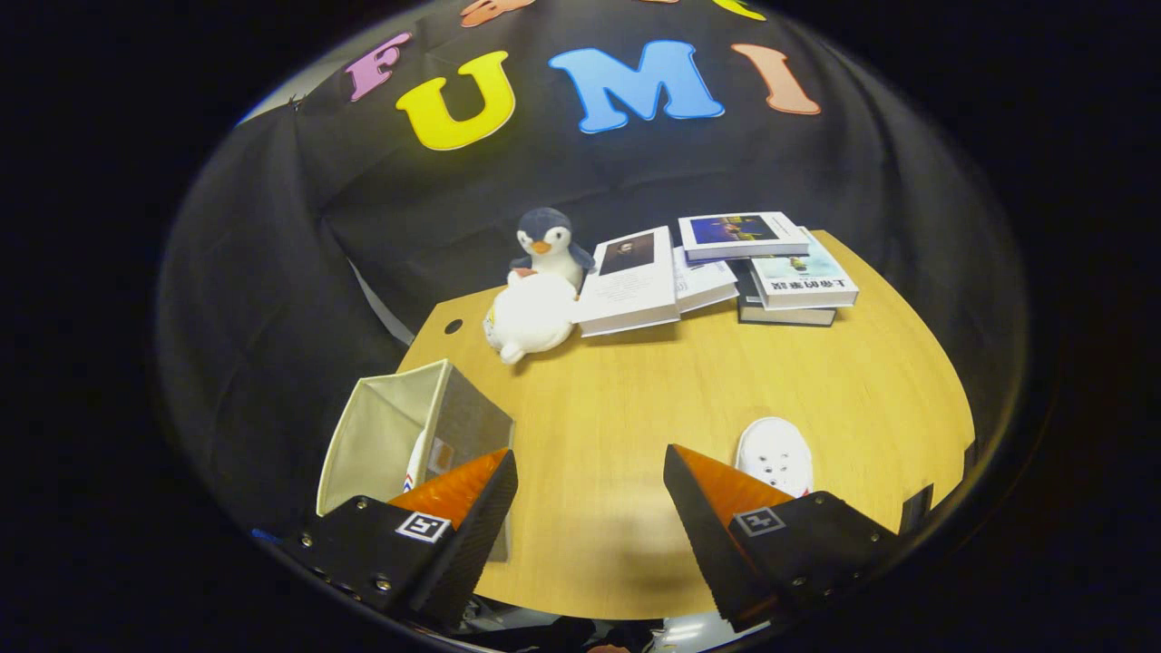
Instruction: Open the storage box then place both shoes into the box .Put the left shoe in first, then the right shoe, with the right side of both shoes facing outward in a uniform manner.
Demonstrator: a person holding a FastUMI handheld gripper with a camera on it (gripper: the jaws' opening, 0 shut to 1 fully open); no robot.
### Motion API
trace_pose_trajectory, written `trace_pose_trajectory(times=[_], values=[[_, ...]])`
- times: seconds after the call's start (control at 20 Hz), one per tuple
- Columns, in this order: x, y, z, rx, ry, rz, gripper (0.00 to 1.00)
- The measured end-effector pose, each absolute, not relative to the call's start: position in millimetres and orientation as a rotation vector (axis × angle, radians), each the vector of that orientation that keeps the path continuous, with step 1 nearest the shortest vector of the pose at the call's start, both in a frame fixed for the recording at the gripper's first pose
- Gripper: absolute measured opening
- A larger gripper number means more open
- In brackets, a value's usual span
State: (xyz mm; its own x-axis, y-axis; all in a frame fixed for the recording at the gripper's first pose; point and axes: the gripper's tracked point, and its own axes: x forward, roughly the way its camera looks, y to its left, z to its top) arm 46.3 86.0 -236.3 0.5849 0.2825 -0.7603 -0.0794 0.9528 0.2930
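My gripper (pixel 590 472) hangs above the near part of the wooden table (pixel 635 399), its 2 fingers spread wide apart with bare tabletop between them; they grip nothing.

Storage box (pixel 399 435): this is my landmark. It stands open on the table's near corner, directly beyond my left finger (pixel 458 494), which overlaps its lower front in my view. Its pale fabric lining is exposed. 1 shoe (pixel 419 461) is inside it, partly seen as a white edge with red and blue marks just above the left fingertip; I cannot tell which way it faces.

Second shoe (pixel 775 456): white, lying on the table well apart from the box, across the gap between the fingers, just beyond my right finger (pixel 717 490), which hides its near end.

Plush penguin (pixel 537 286): on the table's far edge, beyond the box, well apart from it.

Books (pixel 726 268): several, some stacked, 1 lying open, just beside the penguin on the side away from the box.
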Motion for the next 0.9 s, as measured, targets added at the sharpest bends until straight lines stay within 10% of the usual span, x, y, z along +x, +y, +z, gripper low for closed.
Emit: trace_pose_trajectory(times=[0.9], values=[[7, -76, -355, 0.159, 1.121, -0.056, 0.98]])
